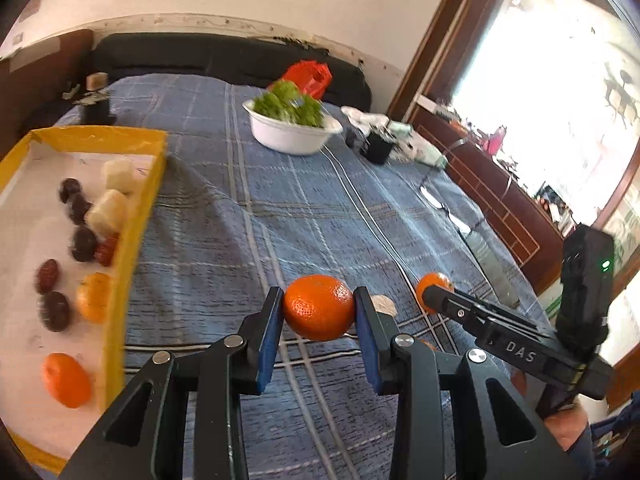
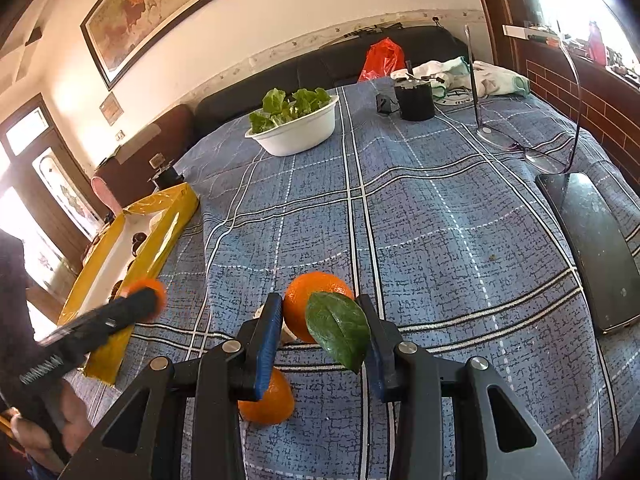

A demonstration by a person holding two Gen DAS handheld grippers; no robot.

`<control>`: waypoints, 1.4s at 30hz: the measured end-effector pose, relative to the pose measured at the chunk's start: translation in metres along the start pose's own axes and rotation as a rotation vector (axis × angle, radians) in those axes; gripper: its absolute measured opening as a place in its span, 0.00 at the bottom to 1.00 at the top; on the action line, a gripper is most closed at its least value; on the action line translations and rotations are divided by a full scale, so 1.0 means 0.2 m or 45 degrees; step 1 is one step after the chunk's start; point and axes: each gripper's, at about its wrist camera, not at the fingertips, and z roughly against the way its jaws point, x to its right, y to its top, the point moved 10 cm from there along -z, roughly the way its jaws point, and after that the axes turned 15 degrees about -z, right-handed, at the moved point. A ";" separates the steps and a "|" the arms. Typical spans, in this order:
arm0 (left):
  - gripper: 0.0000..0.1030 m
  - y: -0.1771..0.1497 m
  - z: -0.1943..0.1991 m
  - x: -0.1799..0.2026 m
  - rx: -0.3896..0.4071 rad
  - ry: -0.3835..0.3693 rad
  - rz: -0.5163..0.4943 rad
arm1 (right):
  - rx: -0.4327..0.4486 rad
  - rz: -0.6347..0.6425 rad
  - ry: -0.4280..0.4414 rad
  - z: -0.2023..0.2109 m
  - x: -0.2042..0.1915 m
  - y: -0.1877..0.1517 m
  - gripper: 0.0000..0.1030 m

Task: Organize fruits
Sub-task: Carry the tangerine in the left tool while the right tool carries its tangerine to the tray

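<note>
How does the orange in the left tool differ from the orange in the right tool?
The left tool's orange shows bare peel with no leaf; the right tool's orange carries a green leaf. The left tool's orange appears lifted off the blue plaid cloth; whether the right tool's orange is lifted is unclear. Both sit clamped between blue pads.

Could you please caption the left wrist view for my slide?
Left gripper holds an orange above the checked cloth, beside the yellow tray.

Big open blue cloth (image 2: pixel 420 208) in the middle. Yellow tray wall (image 1: pixel 138 240) blocks the left side, white bowl (image 2: pixel 298 130) (w/ greens) sits far back, phone (image 2: pixel 592 248) on the right.
</note>
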 end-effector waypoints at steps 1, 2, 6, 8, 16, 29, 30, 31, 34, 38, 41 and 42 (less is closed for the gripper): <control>0.33 0.00 0.02 -0.02 0.007 0.010 0.006 | -0.002 -0.003 0.000 0.00 0.00 0.00 0.39; 0.33 0.00 0.06 -0.06 0.017 0.030 0.016 | -0.007 -0.009 0.004 0.00 -0.01 0.00 0.39; 0.33 0.02 0.20 -0.25 0.056 0.100 0.077 | -0.048 0.019 0.052 0.02 -0.14 -0.04 0.39; 0.33 0.02 0.28 -0.38 0.068 0.153 0.116 | -0.070 0.052 0.071 0.03 -0.22 -0.07 0.39; 0.33 -0.01 0.47 -0.90 0.006 0.349 0.232 | -0.210 0.306 0.225 -0.02 -0.79 -0.25 0.40; 0.33 -0.20 0.38 -1.23 -0.162 0.372 0.355 | -0.424 0.336 0.259 -0.55 -1.44 -0.30 0.40; 0.33 -0.21 0.37 -1.22 -0.168 0.371 0.353 | -0.456 0.317 0.259 -0.60 -1.46 -0.30 0.40; 0.33 -0.21 0.36 -1.22 -0.175 0.366 0.352 | -0.475 0.306 0.259 -0.63 -1.48 -0.30 0.40; 0.33 -0.22 0.31 -1.20 -0.213 0.348 0.339 | -0.511 0.256 0.228 -0.75 -1.51 -0.31 0.40; 0.33 -0.24 0.27 -1.20 -0.237 0.332 0.328 | -0.577 0.242 0.190 -0.89 -1.55 -0.36 0.40; 0.33 -0.26 0.25 -1.19 -0.250 0.322 0.330 | -0.566 0.286 0.144 -0.93 -1.56 -0.38 0.40; 0.33 -0.27 0.24 -1.19 -0.253 0.318 0.331 | -0.560 0.301 0.125 -0.95 -1.56 -0.39 0.40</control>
